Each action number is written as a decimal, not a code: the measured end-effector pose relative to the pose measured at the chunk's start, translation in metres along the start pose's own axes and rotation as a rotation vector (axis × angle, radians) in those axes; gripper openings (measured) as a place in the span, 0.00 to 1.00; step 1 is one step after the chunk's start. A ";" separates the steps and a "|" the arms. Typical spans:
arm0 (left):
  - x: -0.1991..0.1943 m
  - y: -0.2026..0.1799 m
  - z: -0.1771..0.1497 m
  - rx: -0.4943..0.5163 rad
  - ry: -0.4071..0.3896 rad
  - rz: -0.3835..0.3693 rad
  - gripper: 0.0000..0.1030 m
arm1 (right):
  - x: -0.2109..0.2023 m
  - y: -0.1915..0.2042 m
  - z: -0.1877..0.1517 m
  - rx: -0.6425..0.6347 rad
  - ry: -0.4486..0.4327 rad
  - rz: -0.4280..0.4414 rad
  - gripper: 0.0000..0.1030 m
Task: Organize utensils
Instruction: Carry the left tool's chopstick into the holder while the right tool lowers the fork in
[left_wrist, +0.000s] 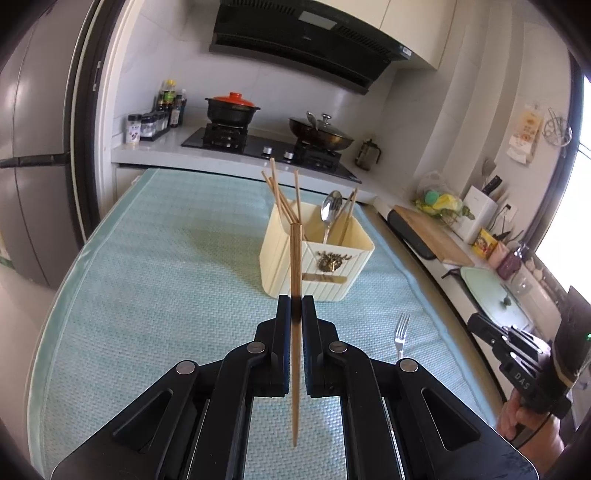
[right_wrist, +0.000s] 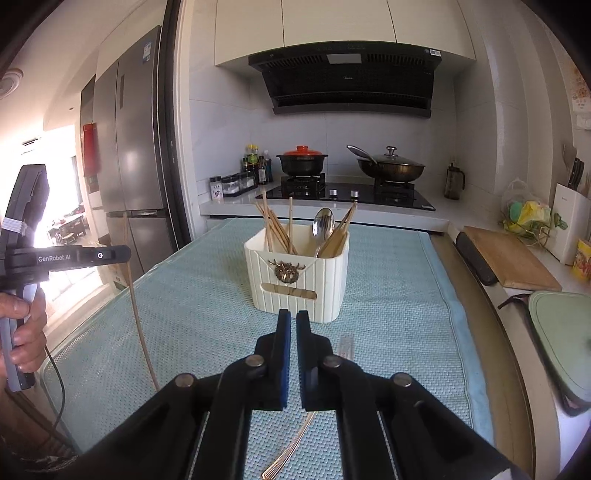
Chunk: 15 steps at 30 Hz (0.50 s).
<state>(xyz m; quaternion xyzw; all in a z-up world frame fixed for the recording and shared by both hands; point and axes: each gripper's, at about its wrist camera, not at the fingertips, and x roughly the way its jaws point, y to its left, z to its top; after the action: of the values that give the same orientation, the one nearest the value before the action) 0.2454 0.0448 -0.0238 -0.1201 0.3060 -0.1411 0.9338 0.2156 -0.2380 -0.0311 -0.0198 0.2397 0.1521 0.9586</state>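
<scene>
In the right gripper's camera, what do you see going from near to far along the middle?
Fork handle → right gripper → utensil box → stove → range hood.

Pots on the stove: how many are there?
2: the black pot with red lid on the stove's left burner, the lidded wok on its right. None appears hidden.

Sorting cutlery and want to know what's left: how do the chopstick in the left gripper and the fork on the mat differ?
The chopstick is wooden and plain; the fork is shiny metal with tines. The chopstick is clamped upright in the shut left gripper, off the mat; the fork lies flat on the mat, untouched. Neither is in the holder yet.
</scene>
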 end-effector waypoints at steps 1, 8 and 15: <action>0.000 0.001 -0.001 -0.003 0.001 0.000 0.03 | 0.002 -0.003 0.000 0.012 0.013 0.007 0.03; 0.004 0.005 -0.009 -0.013 0.014 0.011 0.03 | 0.019 -0.051 -0.021 0.183 0.127 -0.061 0.49; 0.010 0.009 -0.013 -0.028 0.031 0.013 0.03 | 0.057 -0.115 -0.071 0.461 0.294 -0.053 0.50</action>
<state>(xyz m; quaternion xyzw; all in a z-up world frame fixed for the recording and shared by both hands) 0.2464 0.0479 -0.0423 -0.1291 0.3231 -0.1322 0.9282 0.2660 -0.3397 -0.1240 0.1706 0.4038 0.0642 0.8965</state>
